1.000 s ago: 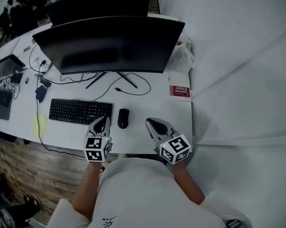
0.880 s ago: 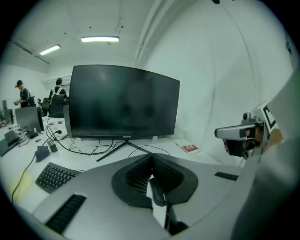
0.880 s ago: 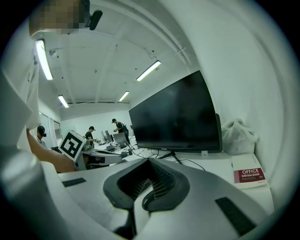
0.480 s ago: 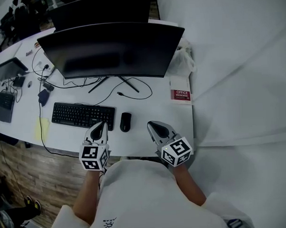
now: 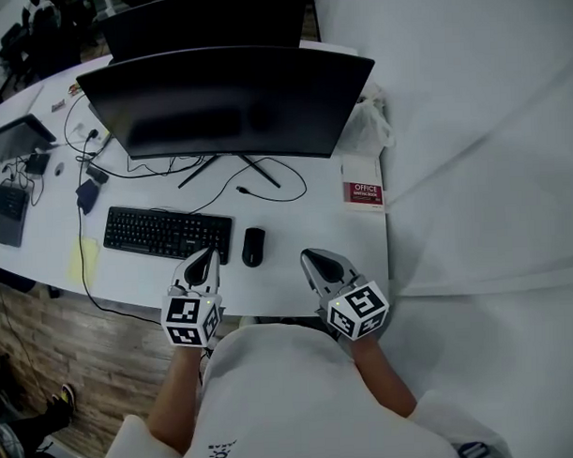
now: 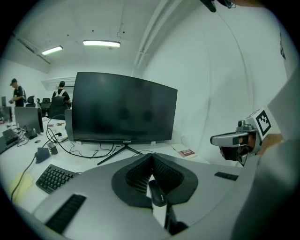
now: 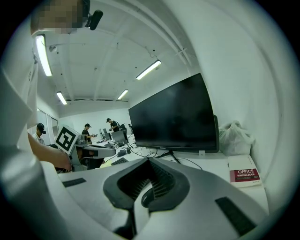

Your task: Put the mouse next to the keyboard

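Mouse [image 5: 253,246] lies on the counter [image 5: 305,227] just beside the right end of the keyboard [image 5: 167,234], with a thin gap between the 2. Its long axis runs roughly square to the keyboard's front edge. Placement looks done.

Left gripper [image 5: 204,260]: jaws together, nothing held. Right gripper [image 5: 316,262]: jaws together, empty, clear of the mouse.

To finish well: my left tip sits near the keyboard's front corner and the mouse. Any withdrawal should therefore go straight back toward me, with no sideways sweep and both grippers closed.

text: "OFFICE WRITING BOOK" | on: red-and-white book [image 7: 243,174] | place: worktop [image 5: 298,281], right of monitor [image 5: 226,99] | monitor badge: too small to read
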Motion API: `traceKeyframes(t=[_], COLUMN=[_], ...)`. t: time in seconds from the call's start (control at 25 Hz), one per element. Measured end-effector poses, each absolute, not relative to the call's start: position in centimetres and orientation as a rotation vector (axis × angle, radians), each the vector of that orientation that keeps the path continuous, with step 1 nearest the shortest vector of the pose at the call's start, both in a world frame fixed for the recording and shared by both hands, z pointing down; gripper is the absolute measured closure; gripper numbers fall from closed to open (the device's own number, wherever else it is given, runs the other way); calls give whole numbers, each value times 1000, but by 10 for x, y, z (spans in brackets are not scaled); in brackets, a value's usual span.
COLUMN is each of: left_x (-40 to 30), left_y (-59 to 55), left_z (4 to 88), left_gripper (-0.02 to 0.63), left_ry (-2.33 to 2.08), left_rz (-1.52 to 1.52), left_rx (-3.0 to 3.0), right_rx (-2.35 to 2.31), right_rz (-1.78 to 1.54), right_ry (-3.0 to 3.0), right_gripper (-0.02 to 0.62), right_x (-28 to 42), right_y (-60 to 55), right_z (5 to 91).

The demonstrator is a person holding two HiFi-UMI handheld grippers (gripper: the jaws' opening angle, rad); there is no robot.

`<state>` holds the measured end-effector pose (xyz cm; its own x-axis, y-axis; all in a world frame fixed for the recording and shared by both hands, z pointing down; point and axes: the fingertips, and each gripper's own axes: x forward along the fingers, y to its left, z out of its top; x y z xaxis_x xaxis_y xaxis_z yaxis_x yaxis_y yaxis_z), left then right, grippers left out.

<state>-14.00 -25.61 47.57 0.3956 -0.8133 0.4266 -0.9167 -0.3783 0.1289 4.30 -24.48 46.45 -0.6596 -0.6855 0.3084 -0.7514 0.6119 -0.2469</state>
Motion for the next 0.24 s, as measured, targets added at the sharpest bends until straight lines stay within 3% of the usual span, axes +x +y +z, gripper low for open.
traceKeyframes(t=[0.24], left_x=[-137], left_y=[-256], left_z=[480], left_gripper=[595], left_ry=[-1476], left_rz=[429], left_rx=[2316], right_rx=[1190], right_rz=[534], right_ry=[-2637], right_gripper=[577], right_x=[42], right_y=[-242], right_z=[467])
